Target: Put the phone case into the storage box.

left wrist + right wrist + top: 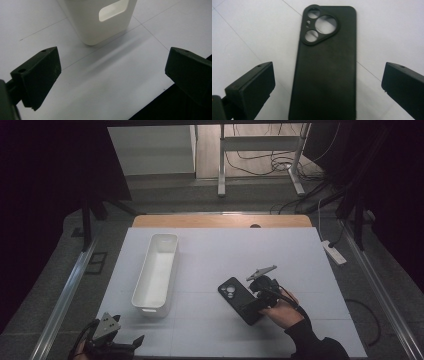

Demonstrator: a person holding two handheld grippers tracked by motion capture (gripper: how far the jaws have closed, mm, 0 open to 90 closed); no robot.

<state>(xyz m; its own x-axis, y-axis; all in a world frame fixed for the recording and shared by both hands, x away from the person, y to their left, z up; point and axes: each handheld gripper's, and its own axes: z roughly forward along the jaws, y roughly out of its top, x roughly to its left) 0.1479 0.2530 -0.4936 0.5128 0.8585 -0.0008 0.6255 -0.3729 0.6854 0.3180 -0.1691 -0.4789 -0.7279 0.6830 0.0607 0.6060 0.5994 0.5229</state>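
Observation:
A black phone case (231,290) lies flat on the white table mat, right of centre, camera cut-outs at its far end. My right gripper (251,308) hovers over its near end, held by a hand in a dark sleeve. In the right gripper view the case (327,70) lies between the jaws, which stand wide apart and clear of its edges, so the right gripper (327,82) is open. At the table's front left corner my left gripper (129,330) is open and empty. Its own view has the left gripper (112,72) above bare mat, facing the white bin (100,27).
A long white bin (145,270) with a handle slot in its near end stands left of centre, empty. The white mat (280,250) covers most of the table, a wooden strip showing at the far edge. Cables and a stand lie on the floor beyond.

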